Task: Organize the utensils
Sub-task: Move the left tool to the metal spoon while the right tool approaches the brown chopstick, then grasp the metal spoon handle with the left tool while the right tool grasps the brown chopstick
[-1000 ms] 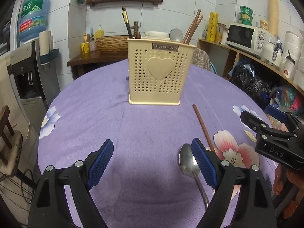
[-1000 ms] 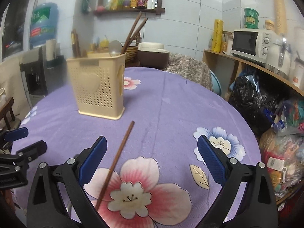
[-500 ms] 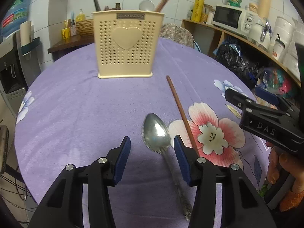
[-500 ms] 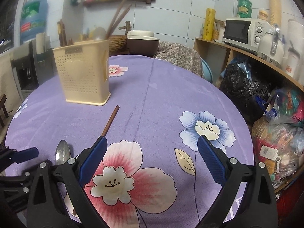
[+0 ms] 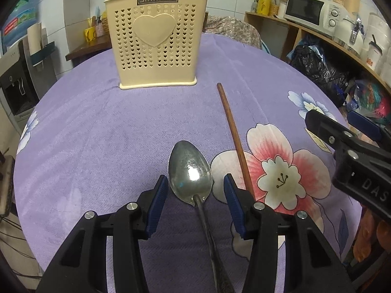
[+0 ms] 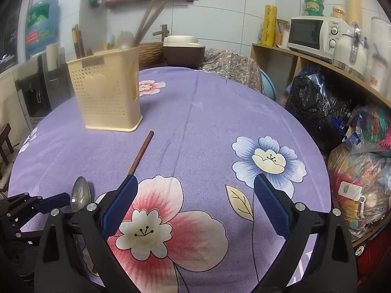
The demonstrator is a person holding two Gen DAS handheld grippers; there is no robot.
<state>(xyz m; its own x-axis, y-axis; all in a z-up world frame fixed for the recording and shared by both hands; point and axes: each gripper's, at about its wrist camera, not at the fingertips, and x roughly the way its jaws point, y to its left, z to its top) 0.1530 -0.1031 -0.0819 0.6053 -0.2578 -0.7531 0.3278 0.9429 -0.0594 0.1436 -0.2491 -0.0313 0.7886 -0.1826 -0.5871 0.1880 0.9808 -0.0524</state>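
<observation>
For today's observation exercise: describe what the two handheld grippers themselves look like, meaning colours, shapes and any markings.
Both are black plastic clamp-style tools. The left gripper and right gripper each have two angled arms tipped with ribbed blue pads, joined by silver bolts. Seen from the left wrist view, the right gripper's side carries the white letters "DAS". No cables or sleeves show.

Table, purple floral cloth (image 5: 97, 134). Left gripper (image 5: 195, 190): jaws part open, straddling spoon (image 5: 190, 173) without touching it. Chopstick (image 5: 232, 131) just right of spoon. Cream caddy (image 5: 156, 41) upright behind, utensils inside. Right gripper (image 5: 342, 131) at right edge.
</observation>
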